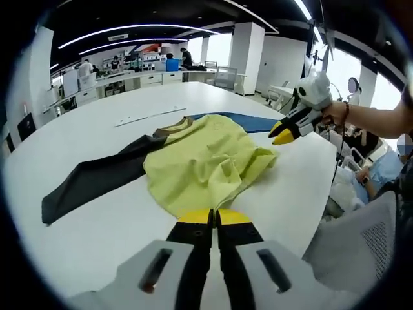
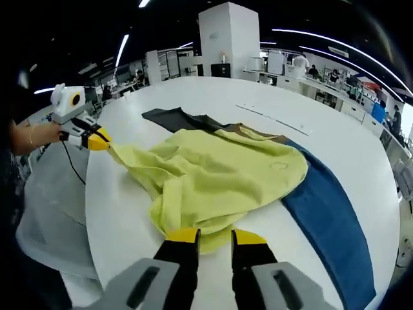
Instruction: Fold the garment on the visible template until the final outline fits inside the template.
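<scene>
Lying across the white table (image 2: 361,129), the yellow garment (image 2: 219,174) with its dark sleeves rests partly on the blue template (image 2: 322,219), its hem bunched and lifted, apparently so both corners can be carried over together for a fold. At six o'clock in the left gripper view, the left gripper (image 1: 215,218) pinches the hem with jaws together. The right gripper (image 2: 208,237) stands slightly parted around the cloth edge; whether it grips, I cannot tell.
</scene>
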Tool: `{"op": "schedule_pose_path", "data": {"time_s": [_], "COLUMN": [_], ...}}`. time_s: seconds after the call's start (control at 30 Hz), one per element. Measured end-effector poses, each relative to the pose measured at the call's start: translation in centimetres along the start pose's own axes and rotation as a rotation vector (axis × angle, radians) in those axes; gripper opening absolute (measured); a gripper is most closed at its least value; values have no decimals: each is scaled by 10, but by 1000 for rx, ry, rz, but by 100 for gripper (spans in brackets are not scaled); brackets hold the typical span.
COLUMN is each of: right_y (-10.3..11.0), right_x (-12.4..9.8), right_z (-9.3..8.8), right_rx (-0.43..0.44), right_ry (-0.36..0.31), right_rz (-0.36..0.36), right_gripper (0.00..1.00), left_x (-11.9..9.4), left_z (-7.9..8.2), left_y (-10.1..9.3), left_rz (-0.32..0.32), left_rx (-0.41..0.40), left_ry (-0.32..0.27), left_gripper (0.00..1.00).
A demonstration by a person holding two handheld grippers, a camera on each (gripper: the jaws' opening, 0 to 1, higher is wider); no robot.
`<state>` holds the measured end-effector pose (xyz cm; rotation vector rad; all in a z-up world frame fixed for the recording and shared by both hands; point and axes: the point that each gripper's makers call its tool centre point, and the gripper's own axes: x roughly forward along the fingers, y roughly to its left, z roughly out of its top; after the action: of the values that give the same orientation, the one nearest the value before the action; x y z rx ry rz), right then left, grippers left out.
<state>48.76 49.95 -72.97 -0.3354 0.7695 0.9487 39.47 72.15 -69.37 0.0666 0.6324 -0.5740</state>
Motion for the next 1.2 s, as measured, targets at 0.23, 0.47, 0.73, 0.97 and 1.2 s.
{"op": "schedule_pose_path", "data": {"time_s": [0.23, 0.47, 0.73, 0.97, 1.2], "right_y": [-11, -15, -14, -14, -6], "right_x": [23, 39, 39, 14, -19], "right_z": [-14, -19, -19, -30, -51], "right_rx": [-15, -67, -64, -7, 72], "right_ry": [87, 151, 156, 166, 148], "right_rz": [26, 61, 72, 30, -21], "right_gripper": [15, 13, 0, 0, 0], "left_x": [-7, -12, -15, -18, -25], "left_z": [-3, -8, -12, -12, -20], "left_y": [2, 4, 7, 6, 6], "left_rz": [11, 20, 31, 34, 31], "left_rx": [-6, -19, -22, -3, 0], "left_ry": [8, 21, 37, 43, 58], "left_gripper": [0, 0, 0, 0, 0]}}
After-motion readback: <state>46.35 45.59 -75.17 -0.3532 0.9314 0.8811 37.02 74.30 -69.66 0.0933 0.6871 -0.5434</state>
